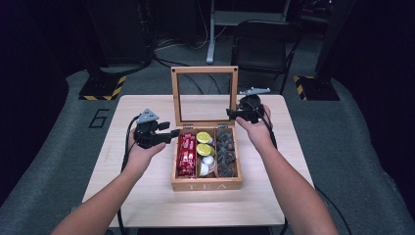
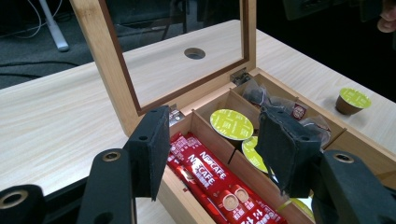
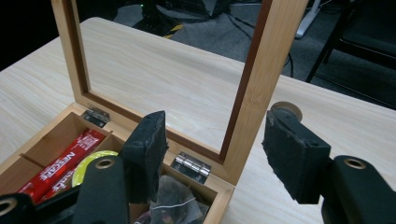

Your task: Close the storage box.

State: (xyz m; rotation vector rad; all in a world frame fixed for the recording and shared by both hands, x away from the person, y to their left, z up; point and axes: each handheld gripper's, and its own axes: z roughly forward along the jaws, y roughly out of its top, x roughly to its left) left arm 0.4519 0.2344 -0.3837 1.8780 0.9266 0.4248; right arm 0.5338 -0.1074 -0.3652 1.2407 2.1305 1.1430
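wooden table (image 1: 142, 196); both claws (image 2: 212, 154) agape, empty.

the table (image 1: 147, 196) is lit evenly from above; the surroundings are left dark, and the high view is slightly soft.

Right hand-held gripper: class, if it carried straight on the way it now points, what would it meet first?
Most likely the right upright of the open wooden glass-paned lid, which stands between the right hand-held gripper jaws' line; depth is hard to judge.
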